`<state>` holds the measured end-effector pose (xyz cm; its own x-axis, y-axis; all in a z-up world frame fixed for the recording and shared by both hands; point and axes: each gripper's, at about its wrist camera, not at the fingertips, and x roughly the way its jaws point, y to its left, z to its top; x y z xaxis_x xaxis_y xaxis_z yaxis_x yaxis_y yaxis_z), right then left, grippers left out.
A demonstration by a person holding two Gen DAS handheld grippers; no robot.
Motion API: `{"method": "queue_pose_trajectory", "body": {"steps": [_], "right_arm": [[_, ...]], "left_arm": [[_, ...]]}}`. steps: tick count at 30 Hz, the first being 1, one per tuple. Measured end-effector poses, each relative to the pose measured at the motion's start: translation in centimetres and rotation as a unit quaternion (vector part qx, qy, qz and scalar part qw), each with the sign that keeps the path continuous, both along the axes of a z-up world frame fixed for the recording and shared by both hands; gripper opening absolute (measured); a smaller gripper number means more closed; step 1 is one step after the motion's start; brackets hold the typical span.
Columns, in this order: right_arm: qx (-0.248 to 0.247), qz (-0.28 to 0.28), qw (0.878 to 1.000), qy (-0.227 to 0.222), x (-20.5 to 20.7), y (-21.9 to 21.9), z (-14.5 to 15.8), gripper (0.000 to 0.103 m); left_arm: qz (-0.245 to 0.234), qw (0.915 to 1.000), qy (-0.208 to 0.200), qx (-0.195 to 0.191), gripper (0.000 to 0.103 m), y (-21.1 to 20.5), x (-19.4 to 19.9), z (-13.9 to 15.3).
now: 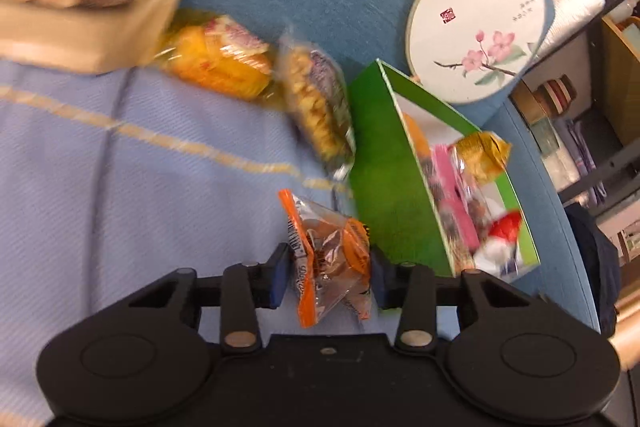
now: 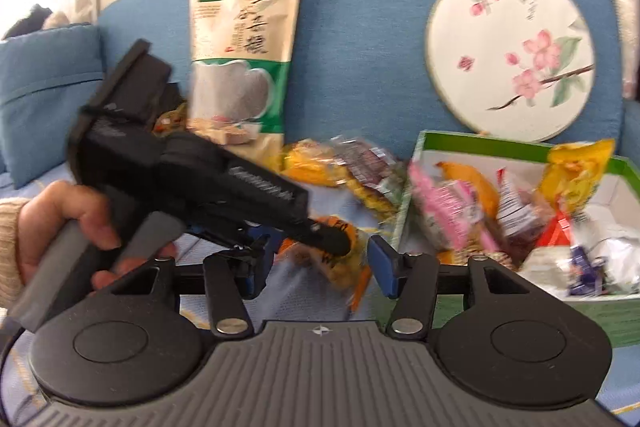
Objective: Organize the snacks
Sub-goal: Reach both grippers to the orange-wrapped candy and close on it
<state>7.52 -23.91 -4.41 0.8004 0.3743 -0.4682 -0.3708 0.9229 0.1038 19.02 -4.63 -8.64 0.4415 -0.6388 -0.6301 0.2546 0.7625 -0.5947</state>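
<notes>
Left gripper [image 1: 329, 271] clamped on orange-edged snack packet [image 1: 326, 259] — green box [image 1: 390, 187] beside, wrapped snacks inside.

Glossy crinkled plastic snack packet [image 1: 330, 259] (orange-edged) lies on matt woven blue cloth [image 1: 120, 187].

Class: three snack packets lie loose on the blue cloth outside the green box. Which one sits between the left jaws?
The orange-edged packet, holding something brown; the yellow packet and the purple-labelled packet lie farther off.
</notes>
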Motion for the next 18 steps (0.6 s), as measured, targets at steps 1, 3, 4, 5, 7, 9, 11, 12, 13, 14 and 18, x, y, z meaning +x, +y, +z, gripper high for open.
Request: {"method": "queue_pose_trajectory", "body": {"steps": [1, 3, 4, 5, 7, 9, 11, 12, 13, 14, 18], "right_arm": [[0.006, 0.012, 1.0, 0.005, -0.1, 0.2, 0.0, 0.088], [0.012, 0.039, 0.999, 0.021, -0.2, 0.9, -0.3, 0.088], [0.013, 0.051, 0.998, 0.03, -0.1, 1.3, -0.6, 0.088], [0.01, 0.062, 0.997, 0.041, -0.1, 1.9, -0.9, 0.088], [-0.006, 0.079, 0.995, 0.054, -0.2, 3.1, -1.6, 0.089], [-0.024, 0.094, 0.993, 0.061, -0.4, 4.2, -2.4, 0.089], [-0.034, 0.105, 0.992, 0.061, -0.7, 5.2, -3.1, 0.089], [-0.039, 0.109, 0.992, 0.059, -0.9, 5.6, -3.3, 0.089], [-0.041, 0.111, 0.992, 0.054, -1.0, 5.7, -3.5, 0.089], [-0.041, 0.111, 0.992, 0.05, -1.0, 5.8, -3.6, 0.089], [-0.03, 0.096, 0.994, 0.042, -0.8, 5.3, -3.8, 0.089]], "left_arm": [[0.003, 1.0, 0.001, 0.0, 0.063, 1.0, -0.9, 0.0], [0.023, 0.9997, -0.002, 0.002, 0.066, 3.1, -2.9, 0.0], [0.034, 0.9994, -0.002, 0.004, 0.071, 4.1, -3.8, -0.2], [0.05, 0.9987, -0.005, 0.001, 0.084, 5.1, -4.7, -0.2], [0.083, 0.9964, -0.007, -0.017, 0.092, 7.1, -6.5, -0.3], [0.115, 0.9927, -0.009, -0.036, 0.099, 8.3, -7.8, -0.1], [0.149, 0.9876, -0.019, -0.045, 0.102, 9.1, -9.1, 0.3], [0.161, 0.9852, -0.031, -0.049, 0.103, 9.3, -9.8, 0.6], [0.169, 0.983, -0.045, -0.056, 0.103, 9.2, -10.3, 0.8], [0.17, 0.9823, -0.052, -0.059, 0.103, 8.8, -10.4, 0.9], [0.138, 0.9878, -0.052, -0.051, 0.103, 7.5, -9.0, 1.0]]}}
